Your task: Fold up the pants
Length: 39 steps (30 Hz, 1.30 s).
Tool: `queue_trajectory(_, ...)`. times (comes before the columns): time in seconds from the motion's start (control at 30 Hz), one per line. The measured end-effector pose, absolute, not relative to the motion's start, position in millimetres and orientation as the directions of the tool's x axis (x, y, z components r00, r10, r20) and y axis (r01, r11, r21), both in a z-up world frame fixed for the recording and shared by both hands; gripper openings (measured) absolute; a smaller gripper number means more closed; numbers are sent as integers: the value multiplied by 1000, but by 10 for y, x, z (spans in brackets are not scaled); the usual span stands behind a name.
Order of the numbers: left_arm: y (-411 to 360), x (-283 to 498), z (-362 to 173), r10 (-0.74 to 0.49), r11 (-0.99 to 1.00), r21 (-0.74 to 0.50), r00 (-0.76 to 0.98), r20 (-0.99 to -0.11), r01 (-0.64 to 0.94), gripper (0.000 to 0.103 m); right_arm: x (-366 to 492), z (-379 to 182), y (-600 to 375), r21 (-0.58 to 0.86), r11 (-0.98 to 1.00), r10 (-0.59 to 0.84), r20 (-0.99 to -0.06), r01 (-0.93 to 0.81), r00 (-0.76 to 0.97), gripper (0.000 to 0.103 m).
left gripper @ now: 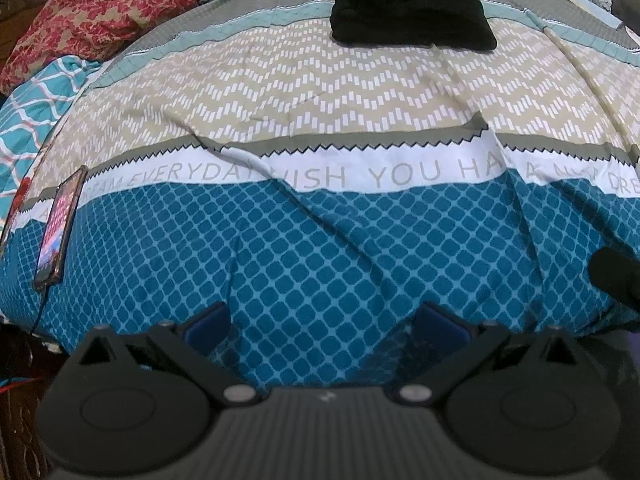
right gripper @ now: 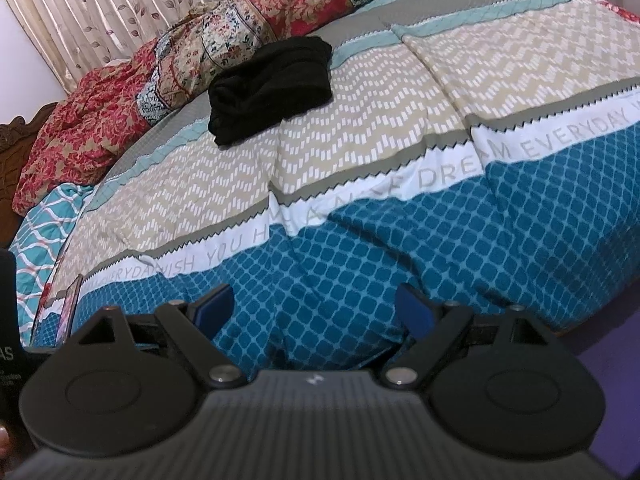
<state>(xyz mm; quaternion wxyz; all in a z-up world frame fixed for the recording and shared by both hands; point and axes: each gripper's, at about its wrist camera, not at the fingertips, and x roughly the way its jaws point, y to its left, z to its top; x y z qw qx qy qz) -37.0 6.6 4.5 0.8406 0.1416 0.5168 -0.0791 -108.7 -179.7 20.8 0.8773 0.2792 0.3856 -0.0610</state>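
Note:
Black pants (left gripper: 412, 4) lie folded in a compact bundle on the far part of the bed; they also show in the right wrist view (right gripper: 272, 88). My left gripper (left gripper: 324, 322) is open and empty over the near blue-patterned part of the bedspread, far from the pants. My right gripper (right gripper: 314, 308) is open and empty, also near the front edge of the bed. A dark shape (left gripper: 616, 280) at the right edge of the left wrist view looks like part of the other gripper.
A phone (left gripper: 60, 228) with a cable lies at the bed's left edge. Red floral and patterned bedding (right gripper: 192, 64) is piled along the far side. A curtain (right gripper: 120, 4) hangs behind. The patterned bedspread (left gripper: 360, 120) covers the bed.

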Motion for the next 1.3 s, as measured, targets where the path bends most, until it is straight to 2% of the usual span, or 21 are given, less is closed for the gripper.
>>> queue_trajectory(0.7, -358, 106, 439, -12, 939, 166, 512, -859, 300, 103, -738, 636, -2098, 377, 885, 3, -590, 273, 807, 89)
queue_trajectory(1.3, -661, 558, 378, -22, 931, 156, 477, -878, 330, 103, -383, 592, -2293, 343, 891, -36, -602, 299, 798, 89)
